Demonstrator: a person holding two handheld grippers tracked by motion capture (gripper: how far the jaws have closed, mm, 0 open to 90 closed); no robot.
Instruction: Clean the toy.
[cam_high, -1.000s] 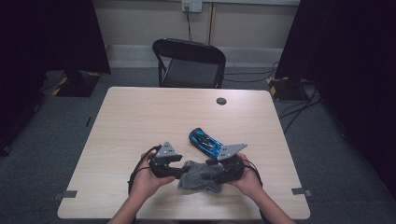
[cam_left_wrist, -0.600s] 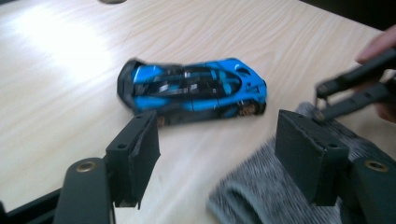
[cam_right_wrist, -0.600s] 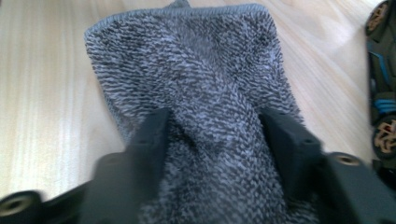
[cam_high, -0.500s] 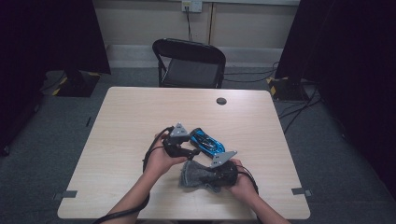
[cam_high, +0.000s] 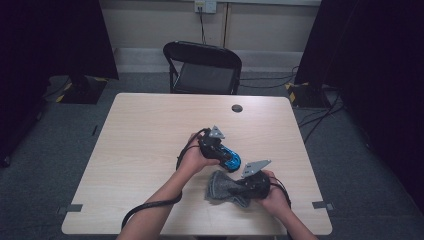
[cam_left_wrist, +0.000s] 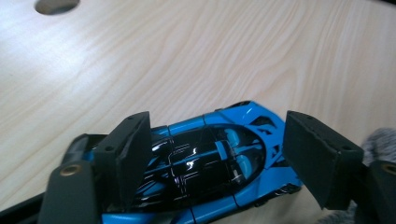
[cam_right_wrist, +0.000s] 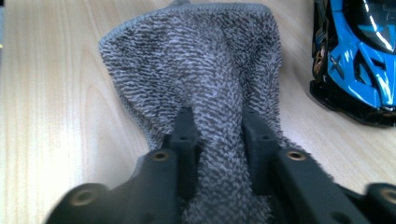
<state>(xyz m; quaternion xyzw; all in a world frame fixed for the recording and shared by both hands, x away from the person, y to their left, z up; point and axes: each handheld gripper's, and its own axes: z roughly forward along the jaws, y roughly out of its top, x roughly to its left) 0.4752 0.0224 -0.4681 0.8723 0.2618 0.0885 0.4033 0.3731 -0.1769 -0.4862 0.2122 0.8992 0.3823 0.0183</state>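
Left jaws: spread wide, just opened further, standing over the toy car with one pad to each side of it; no pad presses on it in the left gripper view.
Left gripper (cam_left_wrist: 217, 156): poised above the glossy blue-and-black toy sports car (cam_left_wrist: 205, 163); in the high view it (cam_high: 220, 150) sits near the middle of the table, held in the person's left hand (cam_high: 192, 159).
Right jaws: drawn in on a bunched fold of cloth, having closed and then eased a little; the cloth bulges up between the pads in the right gripper view.
Right gripper (cam_right_wrist: 219, 140): pinching the grey woven terry cloth (cam_right_wrist: 196, 70) — in the high view it (cam_high: 239, 186) lies low at the table's near right, in the person's right hand (cam_high: 275, 195).
Cloth: fanned out flat on the wood beyond the pinch, hemmed edge farthest from the jaws; in the high view (cam_high: 222, 186) it lies just on the near side of the car.
Car: resting on the table, just beside the cloth (cam_right_wrist: 357, 60) — in the high view (cam_high: 231, 159) its blue end shows past the left gripper.
Table: pale wood-grain top (cam_high: 145, 140), with a small round dark hole (cam_high: 237, 108) near its far edge.
Beyond: a black folding chair (cam_high: 202, 67) at the far side.
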